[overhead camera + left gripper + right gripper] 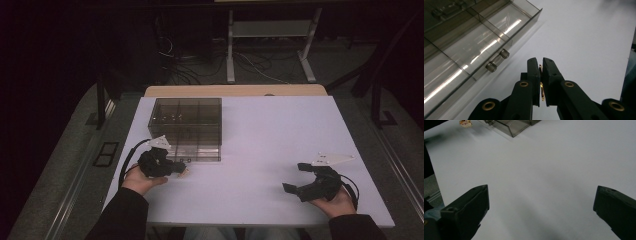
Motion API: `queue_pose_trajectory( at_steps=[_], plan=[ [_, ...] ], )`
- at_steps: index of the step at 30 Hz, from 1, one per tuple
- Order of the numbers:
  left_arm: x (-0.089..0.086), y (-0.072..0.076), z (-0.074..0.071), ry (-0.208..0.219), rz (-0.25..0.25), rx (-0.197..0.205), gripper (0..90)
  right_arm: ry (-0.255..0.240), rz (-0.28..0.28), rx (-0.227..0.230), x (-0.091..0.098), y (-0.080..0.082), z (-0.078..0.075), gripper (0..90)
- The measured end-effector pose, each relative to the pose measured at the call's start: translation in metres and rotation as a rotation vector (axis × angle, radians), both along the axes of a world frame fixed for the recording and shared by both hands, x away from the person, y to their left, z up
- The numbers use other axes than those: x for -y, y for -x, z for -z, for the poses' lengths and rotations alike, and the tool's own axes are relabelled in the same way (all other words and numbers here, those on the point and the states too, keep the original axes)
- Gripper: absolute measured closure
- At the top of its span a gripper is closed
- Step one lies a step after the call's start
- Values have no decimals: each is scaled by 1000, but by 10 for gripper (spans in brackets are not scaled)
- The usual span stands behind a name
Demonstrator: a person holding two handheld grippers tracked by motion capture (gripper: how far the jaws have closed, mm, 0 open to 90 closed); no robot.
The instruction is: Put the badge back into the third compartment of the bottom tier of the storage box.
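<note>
Pinching a thin gold piece (541, 86) between its jaws, the left gripper (181, 167) sits at the near left of the white table (270, 135), just beside the near edge of the smoky box (187, 127). The right gripper (296, 178) rests at the near right, jaws wide apart with nothing between them. The box has divided compartments and a drawer handle (497, 60); its contents I cannot tell. Between the grippers the table is bare. Around it the room is dark.
</note>
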State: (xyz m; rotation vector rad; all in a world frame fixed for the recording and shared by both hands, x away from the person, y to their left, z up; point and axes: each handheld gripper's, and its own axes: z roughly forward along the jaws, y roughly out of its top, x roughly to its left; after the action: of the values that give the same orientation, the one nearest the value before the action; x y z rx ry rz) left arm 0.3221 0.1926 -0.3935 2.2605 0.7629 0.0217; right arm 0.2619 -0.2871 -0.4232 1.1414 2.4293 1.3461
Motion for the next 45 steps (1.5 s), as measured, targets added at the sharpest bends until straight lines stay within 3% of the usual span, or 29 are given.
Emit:
queue_pose_trajectory(
  at_steps=[16, 45],
  plan=[
    [0, -6, -26, 18, 3, 47, 839, -3, 0, 0, 0, 0, 0, 0],
    [19, -20, -49, 24, 26, 93, 837, -5, 3, 7, 1, 1, -2, 0]
  ],
)
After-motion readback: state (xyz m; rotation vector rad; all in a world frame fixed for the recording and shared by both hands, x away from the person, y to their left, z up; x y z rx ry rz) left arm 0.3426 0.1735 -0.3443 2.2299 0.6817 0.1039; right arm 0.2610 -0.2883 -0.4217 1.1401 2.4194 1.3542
